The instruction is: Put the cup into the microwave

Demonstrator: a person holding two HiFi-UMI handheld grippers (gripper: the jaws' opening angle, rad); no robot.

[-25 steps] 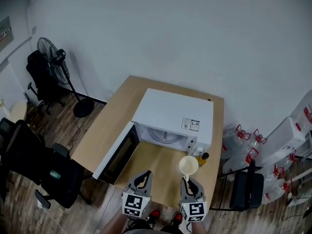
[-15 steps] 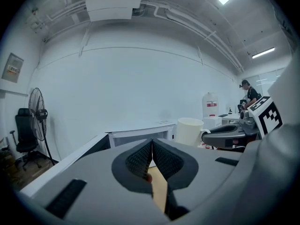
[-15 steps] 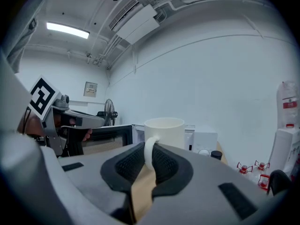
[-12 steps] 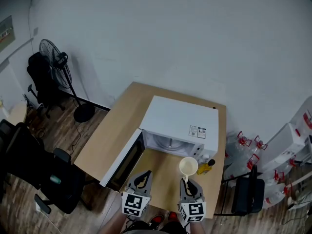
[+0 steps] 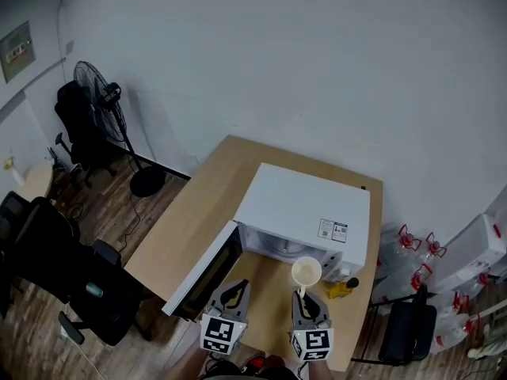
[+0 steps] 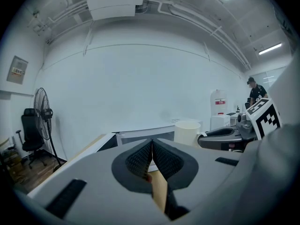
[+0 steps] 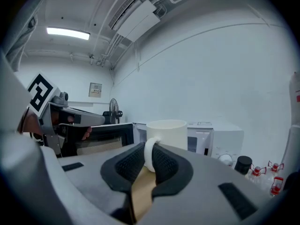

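A cream cup hangs just in front of the white microwave, whose door stands swung open to the left. My right gripper is shut on the cup's handle, with the cup body upright beyond the jaws. The microwave's control panel lies behind the cup in the right gripper view. My left gripper is shut with nothing between its pads, level beside the right one and near the open door. The cup and the right gripper show at the right of the left gripper view.
The wooden table bears the microwave. A small yellow bottle with a black cap stands at the microwave's front right corner. A standing fan and black office chairs are at the left; water jugs sit on the floor at the right.
The head view has drawn back, so the table and microwave sit lower right in it. Both grippers keep their hold and spacing, and the cup stays before the microwave opening.
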